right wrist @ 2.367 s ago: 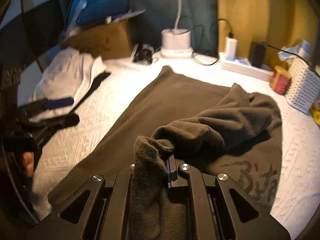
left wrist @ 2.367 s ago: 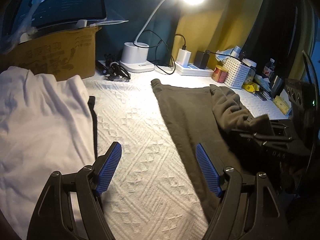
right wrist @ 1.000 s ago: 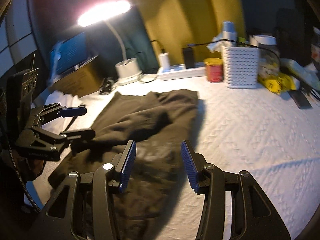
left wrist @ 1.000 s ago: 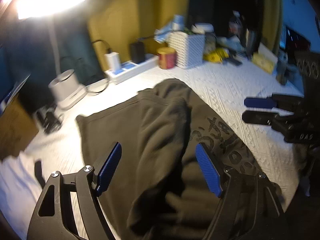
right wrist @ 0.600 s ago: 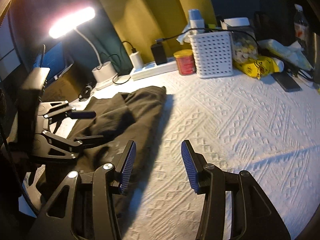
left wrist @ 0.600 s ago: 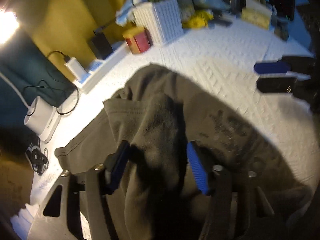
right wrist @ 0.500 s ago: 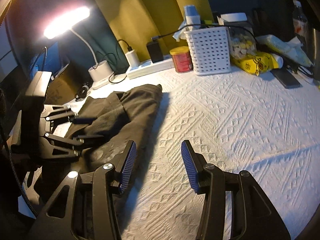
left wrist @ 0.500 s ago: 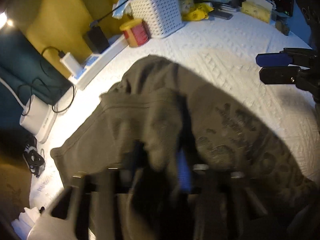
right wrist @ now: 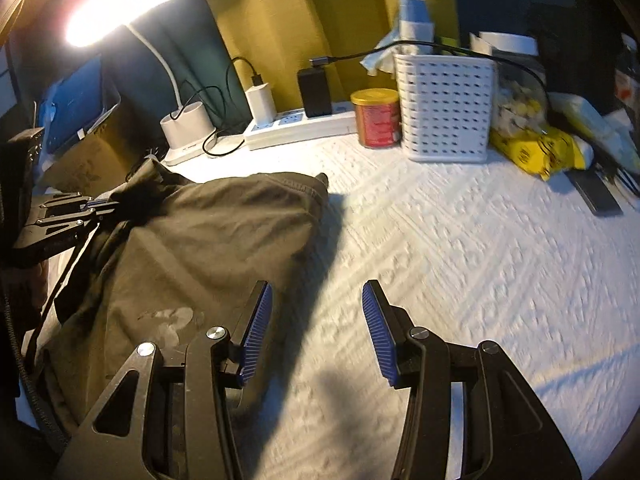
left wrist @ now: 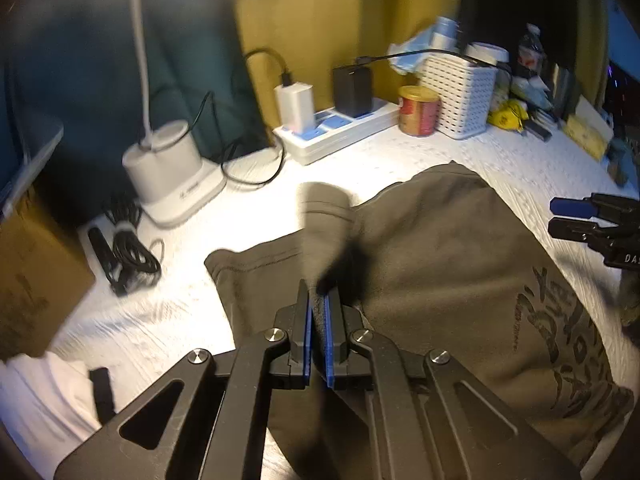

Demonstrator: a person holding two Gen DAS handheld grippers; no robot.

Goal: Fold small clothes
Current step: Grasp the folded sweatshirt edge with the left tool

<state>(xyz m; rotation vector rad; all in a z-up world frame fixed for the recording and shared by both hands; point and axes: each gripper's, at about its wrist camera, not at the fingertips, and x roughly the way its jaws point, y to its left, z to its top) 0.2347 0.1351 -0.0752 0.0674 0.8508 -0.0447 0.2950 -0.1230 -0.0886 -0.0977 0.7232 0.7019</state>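
On white textured cover (right wrist: pixel 460 240), rumpled olive-brown garment (left wrist: pixel 440 256)

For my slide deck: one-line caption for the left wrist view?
Left tongs shut on a fold of the dark garment, right tongs open beside it.

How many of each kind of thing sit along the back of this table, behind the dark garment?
Desk lamp: 1
Power strip: 1
Plug-in chargers (white, black): 2
Red tin: 1
White basket: 1
Total: 6
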